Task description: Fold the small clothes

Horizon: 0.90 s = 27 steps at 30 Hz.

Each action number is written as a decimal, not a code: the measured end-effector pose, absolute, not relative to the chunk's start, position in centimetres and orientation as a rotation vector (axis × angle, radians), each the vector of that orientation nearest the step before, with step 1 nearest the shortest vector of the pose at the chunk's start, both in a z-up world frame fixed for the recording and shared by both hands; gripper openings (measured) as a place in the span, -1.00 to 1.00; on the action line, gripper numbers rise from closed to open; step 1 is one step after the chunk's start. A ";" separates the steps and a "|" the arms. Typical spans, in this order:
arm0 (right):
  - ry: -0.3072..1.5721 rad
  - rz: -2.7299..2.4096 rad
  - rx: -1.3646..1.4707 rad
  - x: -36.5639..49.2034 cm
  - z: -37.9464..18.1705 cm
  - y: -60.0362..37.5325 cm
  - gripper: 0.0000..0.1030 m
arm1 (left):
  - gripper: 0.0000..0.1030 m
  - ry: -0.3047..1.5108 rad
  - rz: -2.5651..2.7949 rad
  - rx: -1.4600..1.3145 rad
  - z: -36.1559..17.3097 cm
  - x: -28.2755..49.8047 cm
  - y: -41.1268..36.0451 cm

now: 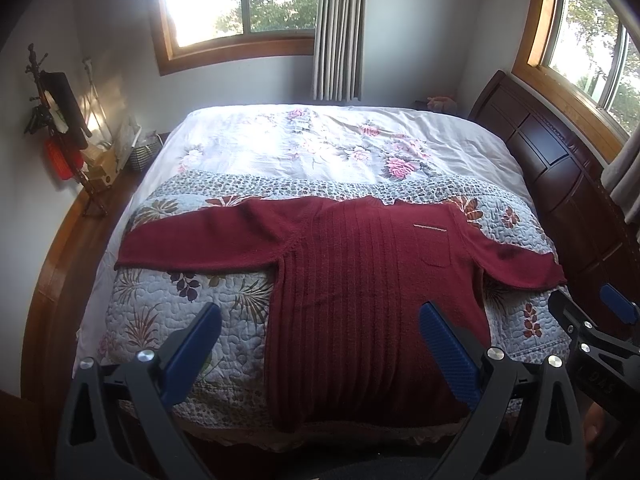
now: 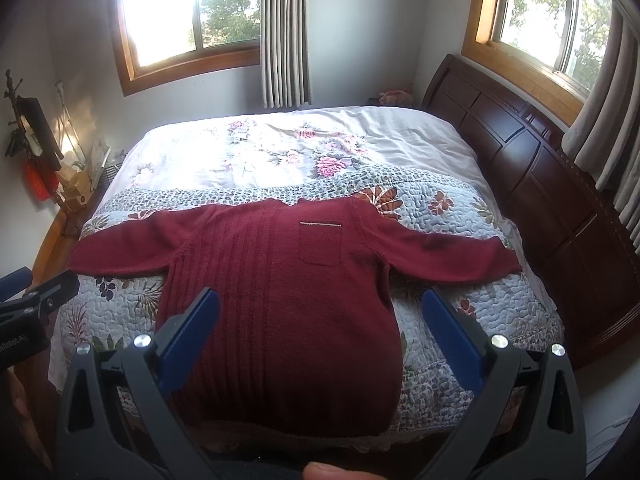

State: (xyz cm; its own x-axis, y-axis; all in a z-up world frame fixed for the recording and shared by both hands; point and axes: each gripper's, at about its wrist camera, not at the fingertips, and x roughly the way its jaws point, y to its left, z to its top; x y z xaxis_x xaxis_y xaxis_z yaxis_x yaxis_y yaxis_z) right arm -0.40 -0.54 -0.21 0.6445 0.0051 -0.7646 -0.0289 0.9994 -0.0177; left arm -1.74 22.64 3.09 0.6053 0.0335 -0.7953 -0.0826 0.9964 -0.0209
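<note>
Sweater [image 1: 360, 280], dark red and ribbed with a chest pocket, lies flat on the quilted bedspread [image 1: 180, 320] at the near end of the bed, both sleeves spread out left and right and its hem at the near edge. The left gripper [image 1: 320, 344] hangs above the sweater's near left side, jaws spread wide and holding nothing; the right gripper [image 2: 320, 340] hangs over its near right side, likewise wide open and empty
</note>
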 end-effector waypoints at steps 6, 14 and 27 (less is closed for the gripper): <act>0.871 0.018 -0.030 -0.4 -0.3 -0.5 0.95 | 0.93 0.918 0.068 -0.057 3.1 -1.6 22.7; 0.869 0.011 -0.027 -0.3 -0.3 -0.8 0.95 | 0.93 0.904 0.078 -0.043 3.0 -1.4 22.6; 0.876 -0.016 0.030 3.5 -6.7 -9.6 0.95 | 0.93 0.755 -0.320 -0.001 -2.4 0.0 18.3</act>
